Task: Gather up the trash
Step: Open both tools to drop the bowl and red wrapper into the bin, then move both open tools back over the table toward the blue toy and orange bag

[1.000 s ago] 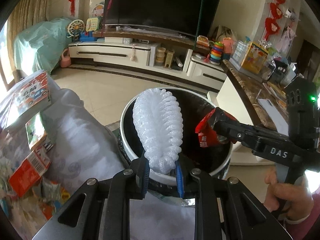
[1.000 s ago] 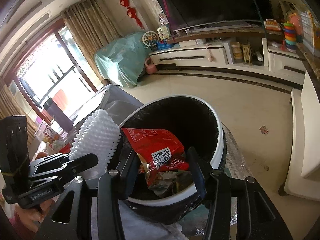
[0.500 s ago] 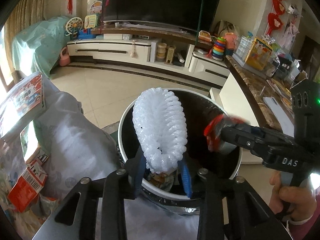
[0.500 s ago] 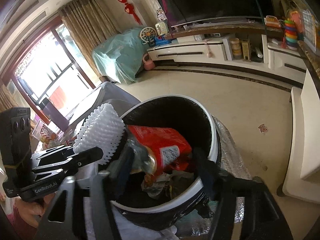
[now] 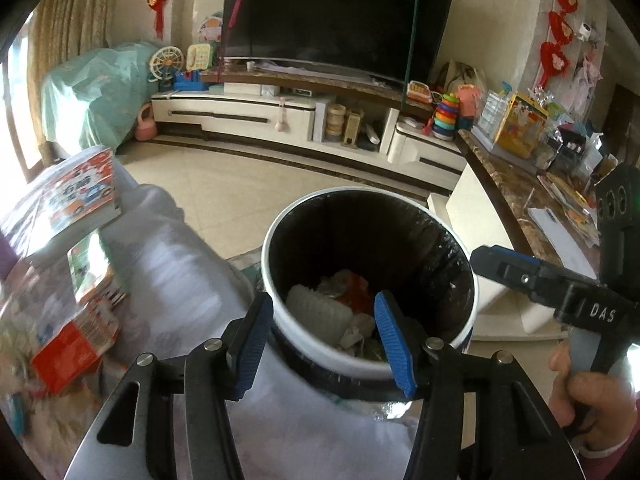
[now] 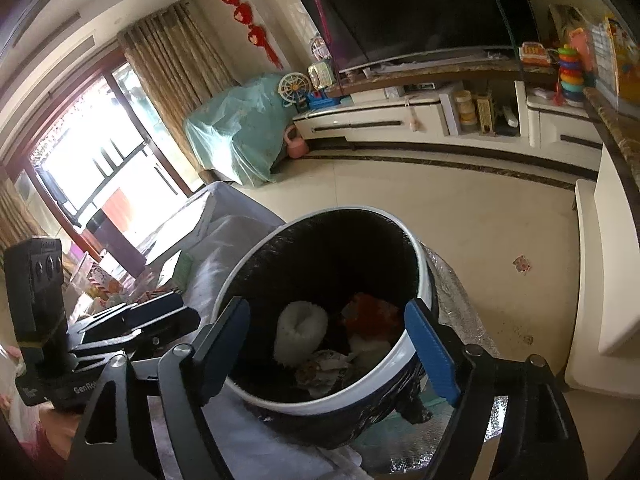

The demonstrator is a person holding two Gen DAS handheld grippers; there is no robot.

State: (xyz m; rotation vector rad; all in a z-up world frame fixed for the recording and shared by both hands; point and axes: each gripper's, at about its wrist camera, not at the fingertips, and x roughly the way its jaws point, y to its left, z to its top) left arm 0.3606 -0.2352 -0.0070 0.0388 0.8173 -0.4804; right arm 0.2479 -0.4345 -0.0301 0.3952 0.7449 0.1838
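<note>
Both the left tool and the right tool have just been opening and now gape empty over the bin, the white foam net and red wrapper having dropped inside, so this load is collected.

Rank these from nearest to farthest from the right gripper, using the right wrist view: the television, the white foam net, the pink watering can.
1. White foam net: inside the trash bin, just beyond the right gripper and its open jaws.
2. Pink watering can: on the floor, by the cabinet's left end.
3. Television: against the far wall.
</note>
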